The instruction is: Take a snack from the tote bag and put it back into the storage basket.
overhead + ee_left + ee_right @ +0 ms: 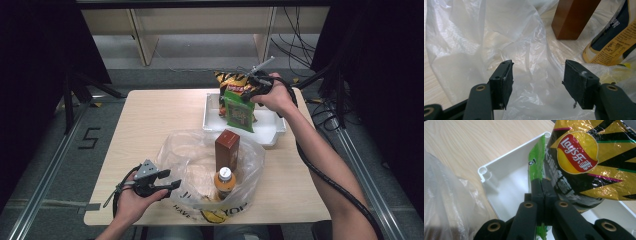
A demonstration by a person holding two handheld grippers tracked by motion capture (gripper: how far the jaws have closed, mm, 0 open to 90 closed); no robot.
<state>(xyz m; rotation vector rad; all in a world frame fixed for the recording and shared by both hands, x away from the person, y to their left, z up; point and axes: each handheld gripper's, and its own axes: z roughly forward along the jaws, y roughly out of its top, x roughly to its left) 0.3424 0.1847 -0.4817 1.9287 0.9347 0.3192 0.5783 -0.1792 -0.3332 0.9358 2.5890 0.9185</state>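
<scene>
1. The work seen is the packing of groceries from a white tray (210,117) into a clear plastic bag (187,150) on the table (150,115).
2. Two things are already stood inside the bag: a brown box (227,146) and a bottle (224,182) with an orange label.
3. The green snack packet (238,112) is pinched at its edge by the right gripper (256,86), whose jaws are fully closed on it, and it is held over the tray.
4. A yellow and black chips bag (584,157) is seen just behind the packet, touching it; whether it is also gripped cannot be told.
5. The left gripper (537,75) is kept wide open at the bag's near side, with only loose plastic between the jaws and nothing held.
6. It is judged that the packet and the chips bag are still to be put in.
</scene>
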